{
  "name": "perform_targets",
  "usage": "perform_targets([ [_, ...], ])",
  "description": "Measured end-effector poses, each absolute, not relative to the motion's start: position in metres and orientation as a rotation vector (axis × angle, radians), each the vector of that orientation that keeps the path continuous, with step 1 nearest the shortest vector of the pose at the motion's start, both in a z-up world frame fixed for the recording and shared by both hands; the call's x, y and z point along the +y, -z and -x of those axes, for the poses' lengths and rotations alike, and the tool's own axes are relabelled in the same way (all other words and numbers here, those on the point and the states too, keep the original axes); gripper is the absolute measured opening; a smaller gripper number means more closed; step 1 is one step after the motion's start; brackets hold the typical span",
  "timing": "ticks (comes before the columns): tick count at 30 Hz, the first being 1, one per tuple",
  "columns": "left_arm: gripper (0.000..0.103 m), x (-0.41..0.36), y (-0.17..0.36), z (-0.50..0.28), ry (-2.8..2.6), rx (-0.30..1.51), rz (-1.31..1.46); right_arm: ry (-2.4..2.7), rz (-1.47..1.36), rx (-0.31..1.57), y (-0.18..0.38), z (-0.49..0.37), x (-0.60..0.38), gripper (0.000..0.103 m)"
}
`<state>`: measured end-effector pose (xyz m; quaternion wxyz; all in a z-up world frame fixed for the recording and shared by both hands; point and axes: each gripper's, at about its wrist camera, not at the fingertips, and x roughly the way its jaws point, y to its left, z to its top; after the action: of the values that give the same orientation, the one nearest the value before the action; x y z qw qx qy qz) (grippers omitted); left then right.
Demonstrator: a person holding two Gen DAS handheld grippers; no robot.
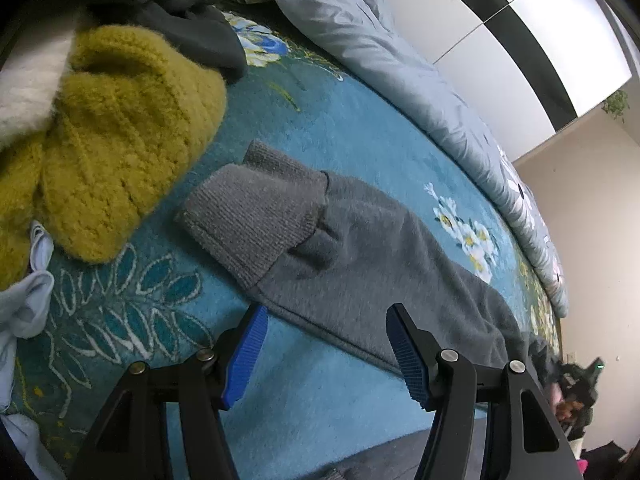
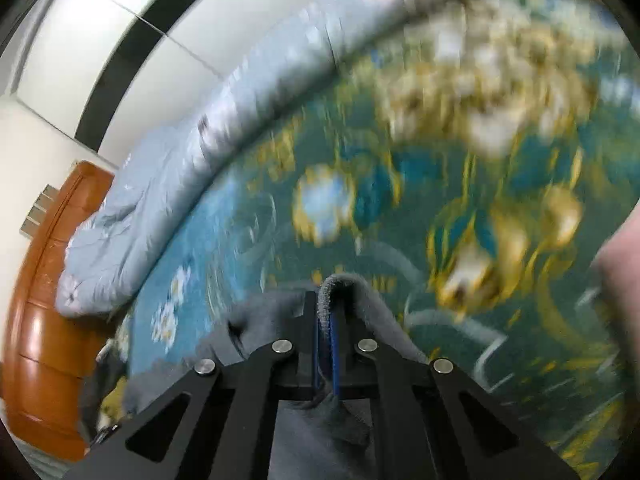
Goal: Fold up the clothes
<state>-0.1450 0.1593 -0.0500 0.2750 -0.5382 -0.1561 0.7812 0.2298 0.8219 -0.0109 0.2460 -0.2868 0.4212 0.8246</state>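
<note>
A grey knit garment (image 1: 340, 256) lies stretched across the teal flowered blanket (image 1: 328, 120), its ribbed cuff end folded over at the left. My left gripper (image 1: 326, 344) is open, its blue pads (image 1: 248, 352) just above the garment's near edge, holding nothing. My right gripper (image 2: 328, 320) is shut on a fold of the grey garment (image 2: 360, 304), which drapes over and under the fingers. The right wrist view is blurred by motion.
A fuzzy mustard sweater (image 1: 108, 136) lies left of the grey garment, with white (image 1: 28, 80), dark grey (image 1: 180, 12) and pale blue (image 1: 24, 304) clothes around it. A pale blue duvet (image 1: 400, 68) runs along the far side. A wooden bed frame (image 2: 44, 300) shows at left.
</note>
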Motion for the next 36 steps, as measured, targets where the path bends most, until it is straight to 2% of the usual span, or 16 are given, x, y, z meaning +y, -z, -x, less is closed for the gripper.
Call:
perform_targets([
  [3, 0.066, 0.163, 0.050, 0.144, -2.092, -0.399, 1.445, -2.182, 0.618, 1.022, -0.014, -0.244, 0.842, 0.004],
  [6, 0.066, 0.161, 0.047, 0.142, -2.089, -0.402, 1.449, -2.054, 0.605, 0.985, -0.002, -0.244, 0.856, 0.004],
  [10, 0.066, 0.152, 0.037, 0.135, -2.088, -0.409, 1.440, -2.003, 0.624, 1.065, 0.026, -0.240, 0.862, 0.004],
  [14, 0.066, 0.144, 0.027, 0.128, -2.088, -0.416, 1.432, -2.018, 0.615, 1.098, 0.021, -0.242, 0.857, 0.008],
  [16, 0.066, 0.140, 0.022, 0.125, -2.088, -0.419, 1.428, -2.025, 0.629, 1.075, 0.006, -0.246, 0.850, 0.019],
  [18, 0.066, 0.135, 0.018, 0.120, -2.086, -0.425, 1.422, -2.053, 0.638, 1.007, -0.015, -0.251, 0.837, 0.054],
  [19, 0.066, 0.132, 0.016, 0.116, -2.081, -0.433, 1.417, -2.070, 0.644, 0.971, -0.026, -0.253, 0.829, 0.056],
  [26, 0.066, 0.090, 0.026, 0.051, -2.054, -0.455, 1.433, -2.270, 0.678, 0.830, -0.076, -0.302, 0.715, 0.060],
  [32, 0.066, 0.056, 0.053, 0.002, -1.996, -0.503, 1.553, -2.281, 0.791, 0.722, -0.043, -0.375, 0.616, 0.060],
  [36, 0.066, 0.054, 0.054, -0.013, -1.985, -0.508, 1.543, -2.170, 0.805, 0.804, -0.004, -0.427, 0.600, 0.060],
])
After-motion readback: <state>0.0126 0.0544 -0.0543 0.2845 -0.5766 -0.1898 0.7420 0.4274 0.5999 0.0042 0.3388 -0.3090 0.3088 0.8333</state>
